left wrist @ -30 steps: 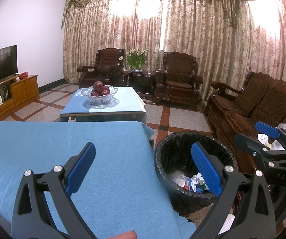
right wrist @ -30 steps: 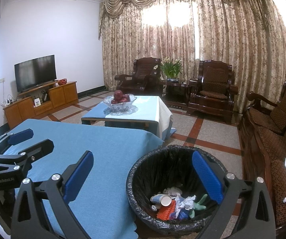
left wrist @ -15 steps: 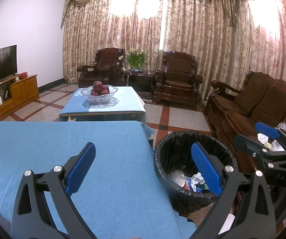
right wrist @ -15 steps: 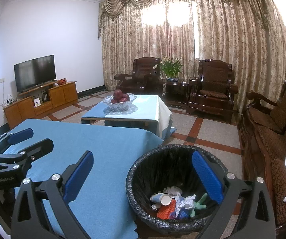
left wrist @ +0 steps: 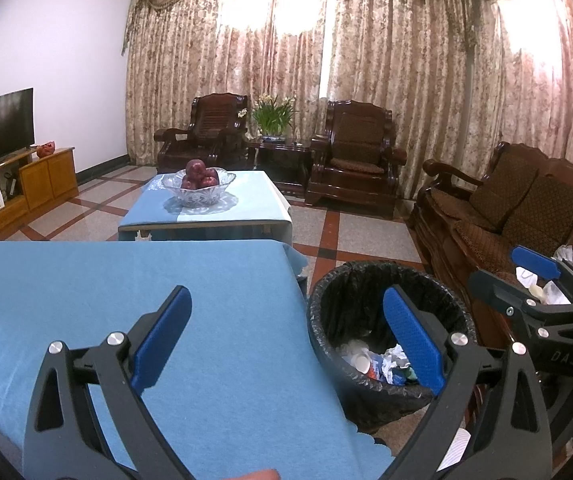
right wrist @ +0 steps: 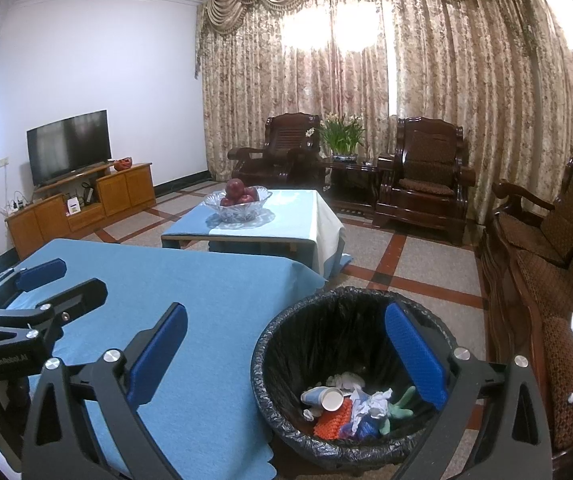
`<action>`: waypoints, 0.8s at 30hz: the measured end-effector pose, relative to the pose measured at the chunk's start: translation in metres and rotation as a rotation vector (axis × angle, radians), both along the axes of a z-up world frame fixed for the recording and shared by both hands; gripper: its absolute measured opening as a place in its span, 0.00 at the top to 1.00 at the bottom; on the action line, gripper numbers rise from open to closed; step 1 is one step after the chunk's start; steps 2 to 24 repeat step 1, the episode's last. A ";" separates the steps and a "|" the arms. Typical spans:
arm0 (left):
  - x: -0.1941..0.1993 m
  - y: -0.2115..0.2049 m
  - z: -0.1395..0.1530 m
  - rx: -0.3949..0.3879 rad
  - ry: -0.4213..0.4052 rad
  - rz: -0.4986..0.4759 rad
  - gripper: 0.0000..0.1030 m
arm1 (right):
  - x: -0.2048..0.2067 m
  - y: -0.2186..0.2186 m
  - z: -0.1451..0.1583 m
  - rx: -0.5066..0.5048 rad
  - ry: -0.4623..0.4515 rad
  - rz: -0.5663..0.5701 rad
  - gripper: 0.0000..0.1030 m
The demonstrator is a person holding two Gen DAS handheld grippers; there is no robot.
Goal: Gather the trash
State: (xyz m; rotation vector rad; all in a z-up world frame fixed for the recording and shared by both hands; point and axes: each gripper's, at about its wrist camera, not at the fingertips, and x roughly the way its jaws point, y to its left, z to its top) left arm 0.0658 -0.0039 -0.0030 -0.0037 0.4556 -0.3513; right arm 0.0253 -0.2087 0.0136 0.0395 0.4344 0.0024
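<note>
In the right wrist view, the left gripper [right wrist: 42, 276] sits at the left edge over the blue-covered counter [right wrist: 206, 304], its jaws spread, empty. Lower centre, the right gripper [right wrist: 286, 356] hangs with jaws released, holding nothing. One black-lined bin [right wrist: 326, 320] stands lower right beside the counter, trash [right wrist: 350, 408] heaped inside, one paper cup [right wrist: 332, 400] among it.

Right claw [right wrist: 286, 358] hanging wide open, empty, over black-lined round trash bin [right wrist: 350, 320] holding crumpled trash [right wrist: 350, 408], beside blue-clothed surface [right wrist: 190, 300].
</note>
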 end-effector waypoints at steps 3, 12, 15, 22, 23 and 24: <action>0.000 0.000 0.000 -0.001 0.000 0.000 0.09 | 0.000 0.000 0.000 0.000 0.000 0.000 0.06; 0.000 0.000 0.000 -0.001 0.000 0.000 0.09 | 0.000 0.000 0.000 0.000 0.000 0.000 0.06; 0.000 0.000 0.000 -0.001 0.000 0.000 0.09 | 0.000 0.000 0.000 0.000 0.000 0.000 0.06; 0.000 0.000 0.000 -0.001 0.000 0.000 0.09 | 0.000 0.000 0.000 0.000 0.000 0.000 0.06; 0.000 0.000 0.000 -0.001 0.000 0.000 0.09 | 0.000 0.000 0.000 0.000 0.000 0.000 0.06; 0.000 0.000 0.000 -0.001 0.000 0.000 0.09 | 0.000 0.000 0.000 0.000 0.000 0.000 0.06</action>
